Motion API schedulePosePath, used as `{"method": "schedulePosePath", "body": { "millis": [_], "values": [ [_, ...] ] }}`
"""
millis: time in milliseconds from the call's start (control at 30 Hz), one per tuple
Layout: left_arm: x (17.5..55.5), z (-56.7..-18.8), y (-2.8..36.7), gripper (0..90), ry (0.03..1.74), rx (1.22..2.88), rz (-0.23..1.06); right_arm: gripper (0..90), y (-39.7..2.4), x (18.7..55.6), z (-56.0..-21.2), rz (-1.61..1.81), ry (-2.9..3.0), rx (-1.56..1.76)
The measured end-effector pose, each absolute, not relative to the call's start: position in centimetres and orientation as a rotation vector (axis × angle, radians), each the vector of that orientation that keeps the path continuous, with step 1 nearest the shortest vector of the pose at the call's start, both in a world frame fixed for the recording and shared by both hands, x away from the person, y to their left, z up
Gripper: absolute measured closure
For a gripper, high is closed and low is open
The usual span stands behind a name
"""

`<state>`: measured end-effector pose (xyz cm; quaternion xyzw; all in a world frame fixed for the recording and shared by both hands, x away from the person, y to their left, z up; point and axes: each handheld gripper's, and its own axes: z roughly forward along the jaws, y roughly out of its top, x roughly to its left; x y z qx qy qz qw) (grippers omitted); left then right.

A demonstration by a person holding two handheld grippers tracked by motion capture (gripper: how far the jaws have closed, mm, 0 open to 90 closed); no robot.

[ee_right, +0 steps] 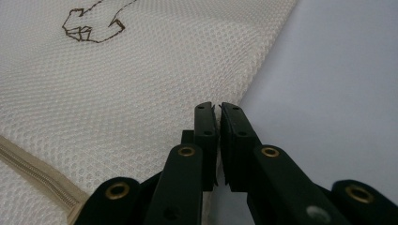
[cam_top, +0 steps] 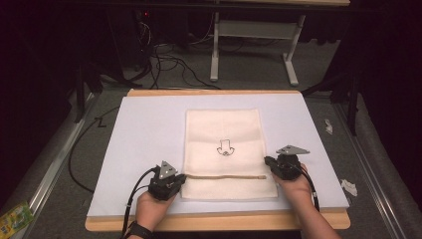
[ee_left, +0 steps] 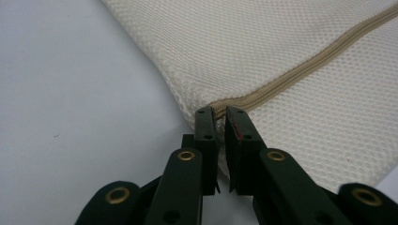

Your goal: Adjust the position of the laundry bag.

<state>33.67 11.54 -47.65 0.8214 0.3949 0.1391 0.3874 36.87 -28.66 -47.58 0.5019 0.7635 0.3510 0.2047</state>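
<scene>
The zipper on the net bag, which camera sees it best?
The left gripper view: the zipper runs close up, its teeth clear, ending at the jaws. The high view shows its whole line, small. The right gripper view catches one end.

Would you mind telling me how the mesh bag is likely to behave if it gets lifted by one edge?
The mesh bag lies flat and thin, so it would probably sag limply. Its open-weave fabric suggests it is light for its size. The zipper band looks denser, so that line may hang a bit straighter.
</scene>
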Motion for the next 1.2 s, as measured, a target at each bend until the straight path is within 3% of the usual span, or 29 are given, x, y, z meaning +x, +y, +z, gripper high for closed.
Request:
{"method": "schedulePosePath", "body": {
  "millis": [633, 867, 967, 1067, 1200],
  "values": [
    [33.2, -48.2, 13.2, 82.5, 1.050, 2.045, 0.405, 84.4, -27.0, 37.9, -47.8, 1.003, 2.170, 1.360],
    [33.1, -48.1, 13.4, 78.7, 1.058, 2.033, 0.395, 71.9, -27.3, 38.0, -47.7, 1.026, 2.164, 1.379],
    [33.2, -48.0, 13.5, 69.6, 1.074, 2.018, 0.396, 66.1, -27.4, 37.9, -47.6, 1.044, 2.158, 1.375],
    [33.2, -47.6, 14.1, 59.1, 1.100, 1.972, 0.395, 53.3, -27.7, 37.7, -47.2, 1.065, 2.119, 1.378],
    [33.1, -47.0, 14.7, 53.0, 1.107, 1.935, 0.409, 46.8, -28.1, 37.2, -46.7, 1.088, 2.085, 1.377]
  ]
}}
